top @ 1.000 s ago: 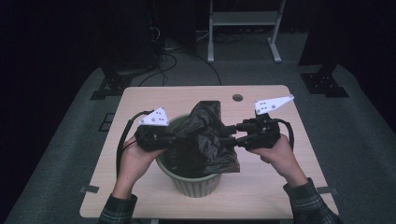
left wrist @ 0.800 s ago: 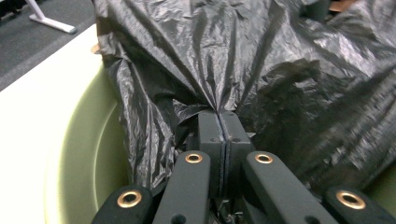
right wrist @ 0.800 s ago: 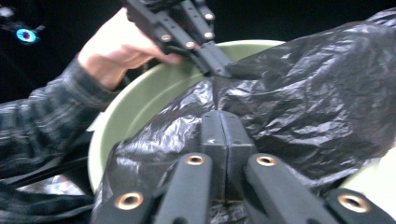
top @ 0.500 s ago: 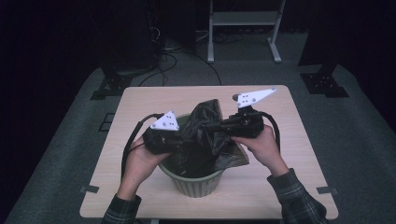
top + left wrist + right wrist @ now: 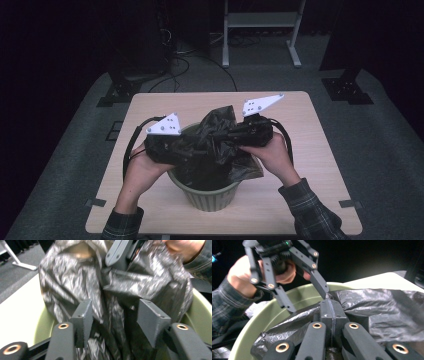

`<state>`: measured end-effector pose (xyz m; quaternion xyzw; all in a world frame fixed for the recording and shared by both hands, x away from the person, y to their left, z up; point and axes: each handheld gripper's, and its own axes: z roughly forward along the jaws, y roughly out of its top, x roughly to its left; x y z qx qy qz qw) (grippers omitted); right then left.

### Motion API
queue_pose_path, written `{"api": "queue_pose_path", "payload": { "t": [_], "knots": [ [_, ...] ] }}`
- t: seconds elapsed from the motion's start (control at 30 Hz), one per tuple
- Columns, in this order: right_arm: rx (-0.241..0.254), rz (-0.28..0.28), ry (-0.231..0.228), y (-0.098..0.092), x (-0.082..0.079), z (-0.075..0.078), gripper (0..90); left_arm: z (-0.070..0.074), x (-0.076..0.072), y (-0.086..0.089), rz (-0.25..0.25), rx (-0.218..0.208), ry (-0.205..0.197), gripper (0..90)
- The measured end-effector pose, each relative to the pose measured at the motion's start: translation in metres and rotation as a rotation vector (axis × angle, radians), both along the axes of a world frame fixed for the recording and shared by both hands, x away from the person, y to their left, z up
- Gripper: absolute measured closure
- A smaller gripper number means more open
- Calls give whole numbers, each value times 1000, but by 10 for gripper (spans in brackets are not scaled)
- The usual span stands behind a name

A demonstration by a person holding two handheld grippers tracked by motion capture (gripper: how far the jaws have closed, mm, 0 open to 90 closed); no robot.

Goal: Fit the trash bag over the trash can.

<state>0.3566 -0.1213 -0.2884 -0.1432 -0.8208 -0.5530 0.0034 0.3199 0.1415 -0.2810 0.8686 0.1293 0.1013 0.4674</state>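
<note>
A black plastic bag (image 5: pixel 220 165) is bunched over a green round bin (image 5: pixel 207 200) at the table's middle. My right gripper (image 5: pixel 222 136) reaches in from the right. In the right gripper view my right gripper (image 5: pixel 331 307) is shut on a fold of the bag (image 5: pixel 382 307), pads pressed together. My left gripper (image 5: pixel 197 150) comes in from the left over the bin's rim. Its jaws have just been opening. In the left gripper view they stand apart around my left gripper (image 5: pixel 117 315). The bag (image 5: pixel 125 280) hangs between the pads (image 5: pixel 82 320) without being pinched.
The bin stands near the front of a light wooden table (image 5: pixel 310 125). Its green wall (image 5: pixel 200 312) shows beside the bag in the left gripper view. Cables and a metal stand (image 5: pixel 260 30) lie on the dark floor behind the table.
My right gripper has moved left over the bin, drawing the bag with it. My left gripper has let go of the bag and its jaws now stand apart.
</note>
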Motion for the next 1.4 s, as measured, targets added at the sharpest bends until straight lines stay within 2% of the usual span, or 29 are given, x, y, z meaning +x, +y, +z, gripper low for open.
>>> {"api": "queue_pose_path", "payload": {
  "t": [0.17, 0.2, 0.23, 0.33, 0.37, 0.4, 0.5, 0.6, 0.7, 0.8, 0.93, 1.13, 1.17, 1.27, 1.3, 1.33, 1.4],
  "knots": [
    [15, 17, -2, 1, -1, 1, 900, -2, 4, -13, -25, -4, 27, 414],
    [24, 25, -3, 1, -2, 1, 900, -2, 5, -14, -33, 5, 30, 441],
    [29, 30, -4, 1, -2, 2, 900, -3, 5, -16, -39, 12, 33, 497],
    [34, 42, -7, 1, -4, 2, 900, -5, 7, -18, -48, 31, 60, 788],
    [32, 36, -11, 0, -4, 2, 876, -5, 8, -17, -46, 32, 68, 846],
    [40, 30, -14, -2, -4, 2, 801, -5, 8, -16, -42, 27, 64, 886],
    [77, 4, -10, -14, -5, 4, 708, -7, 7, -7, -22, 13, 53, 898],
    [102, -29, -5, -32, -5, 5, 682, -10, 5, 2, -10, 1, 42, 898],
    [108, -66, 2, -47, -3, 4, 662, -12, 1, 8, -13, -8, 31, 897],
    [91, -96, 19, -54, 0, 0, 633, -12, -2, 13, -13, -11, 23, 897],
    [71, -119, 49, -54, 7, -7, 597, -13, -4, 15, -13, -18, 22, 897],
    [54, -109, 102, -39, 15, -16, 478, -14, -3, 16, -14, -25, 27, 897],
    [44, -109, 105, -36, 16, -17, 485, -14, -3, 15, -14, -24, 27, 896],
    [-3, -80, 111, -27, 16, -21, 754, -13, -4, 15, -14, -28, 26, 897],
    [-16, -79, 101, -24, 15, -22, 868, -13, -4, 16, -10, -29, 21, 897],
    [-39, -93, 78, -23, 14, -22, 900, -13, -4, 16, -5, -31, 21, 897],
    [-36, -87, 75, -24, 12, -21, 900, -12, -4, 20, 6, -35, 14, 897]
  ]
}}
